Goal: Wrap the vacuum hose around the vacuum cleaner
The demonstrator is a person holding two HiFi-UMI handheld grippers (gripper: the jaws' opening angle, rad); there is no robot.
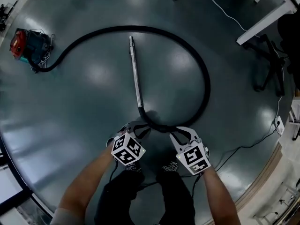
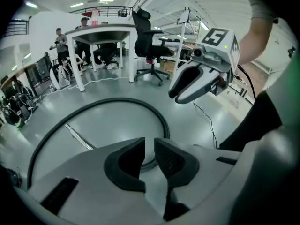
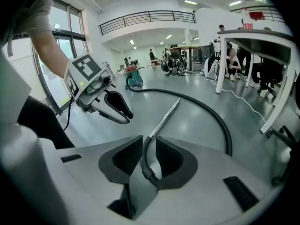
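A red and teal vacuum cleaner [image 1: 26, 46] stands on the grey floor at the far left. Its black hose [image 1: 201, 74] runs out in a wide loop and curves back to a bent handle at my feet. There it joins a metal wand [image 1: 136, 74] that lies straight on the floor. My left gripper [image 1: 133, 128] hovers just left of that bend and my right gripper [image 1: 180, 132] just right of it. Both stand a little open, with nothing pressed between the pads. In the right gripper view the hose end [image 3: 146, 165] shows through the gap of the right gripper [image 3: 149, 156]. The left gripper [image 2: 149, 156] frames the hose [image 2: 161, 118].
A white table [image 1: 262, 25] and a black office chair [image 1: 269, 64] stand at the right. A thin black cable [image 1: 243, 146] trails over the floor at the lower right, and a white cable [image 1: 211, 1] lies at the top. People stand by a far table [image 2: 101, 32].
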